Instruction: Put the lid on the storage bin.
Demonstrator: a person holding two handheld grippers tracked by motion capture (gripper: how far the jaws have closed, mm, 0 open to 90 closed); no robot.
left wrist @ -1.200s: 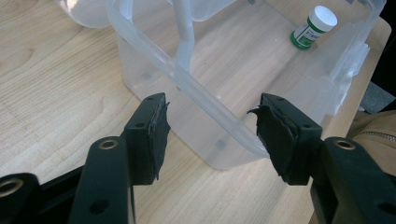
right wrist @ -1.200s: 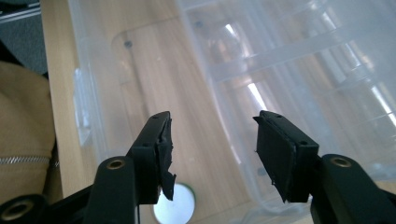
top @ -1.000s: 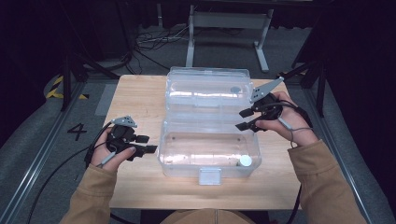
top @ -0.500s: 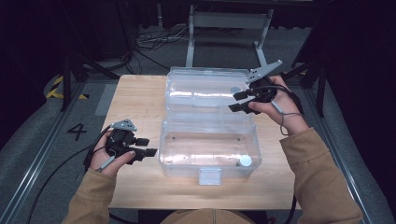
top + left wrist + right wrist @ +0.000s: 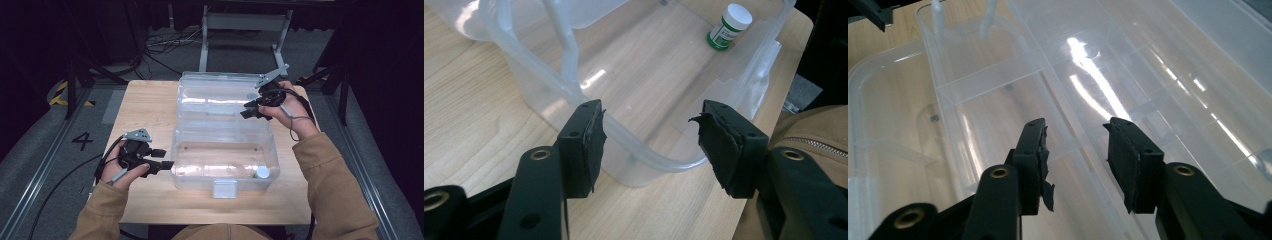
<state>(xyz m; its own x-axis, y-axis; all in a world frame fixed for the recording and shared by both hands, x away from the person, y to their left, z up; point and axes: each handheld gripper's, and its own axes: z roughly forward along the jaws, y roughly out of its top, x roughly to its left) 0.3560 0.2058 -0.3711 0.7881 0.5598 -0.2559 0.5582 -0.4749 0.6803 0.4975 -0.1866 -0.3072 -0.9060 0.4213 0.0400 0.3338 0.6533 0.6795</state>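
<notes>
- A clear plastic box (image 5: 225,160) is seen in the middle of the wood table (image 5: 145,100), w/ its lid (image 5: 220,100) flipped open & lying flat behind it.
- The right gripper (image 5: 248,109) is held over the lid's right end; jaws are spread, nothing is pinched. In the right gripper view the lid's ribs (image 5: 1088,100) are seen just past the tips.
- The left gripper (image 5: 167,165) is held at the box's left wall, jaws spread wide, w/ the rim (image 5: 644,145) lying betw. them but not touched yet.
- A small bottle (image 5: 261,172) w/ a white cap is stood in the box's near-right corner.
- The lid's long side is laid left-to-right, so it's prob. to be gripped from the right end & swung toward the person. The right gripper is the nearer one to the lid.
</notes>
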